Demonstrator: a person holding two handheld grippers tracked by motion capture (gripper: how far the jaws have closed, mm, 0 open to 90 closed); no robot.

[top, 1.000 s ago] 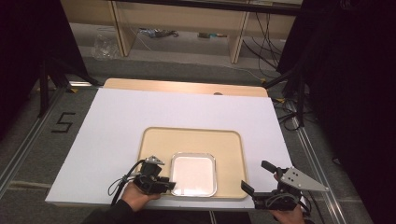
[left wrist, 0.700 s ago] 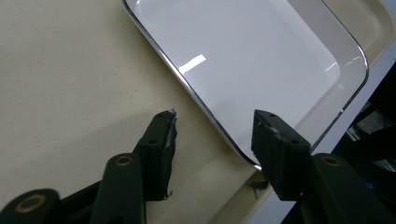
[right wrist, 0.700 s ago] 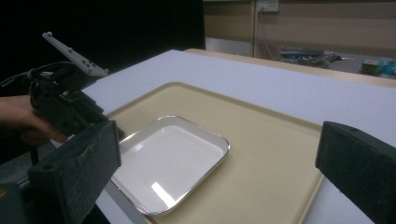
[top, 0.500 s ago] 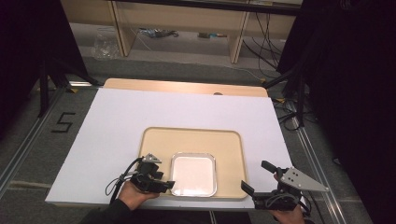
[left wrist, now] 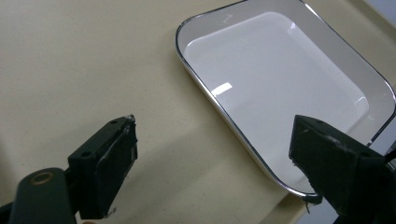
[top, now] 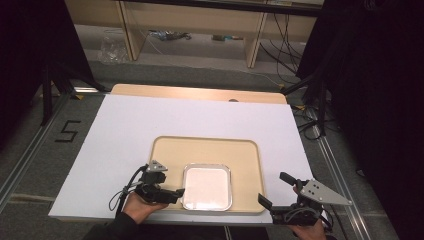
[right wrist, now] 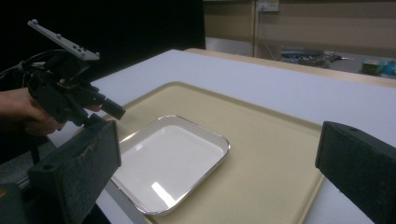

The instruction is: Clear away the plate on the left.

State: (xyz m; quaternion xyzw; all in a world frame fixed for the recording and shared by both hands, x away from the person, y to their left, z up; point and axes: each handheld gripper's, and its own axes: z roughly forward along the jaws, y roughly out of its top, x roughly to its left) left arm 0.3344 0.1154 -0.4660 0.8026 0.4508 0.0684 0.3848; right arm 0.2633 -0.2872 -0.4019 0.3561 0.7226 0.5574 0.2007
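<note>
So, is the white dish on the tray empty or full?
Empty. The white dish lies flat on the tray, and its bare glossy bottom shows in both gripper views.

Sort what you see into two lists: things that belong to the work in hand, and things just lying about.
In the work:
white dish
beige tray under it
left gripper, jaws just opened, nothing between them
right gripper, open

Lying about:
clear plastic bag on the floor
cables on the low shelf
floor mark "5"

A plain white dish point(top: 207, 187) with a silvery rim lies on a beige tray point(top: 245, 155), over a white tabletop point(top: 125, 125).
</note>
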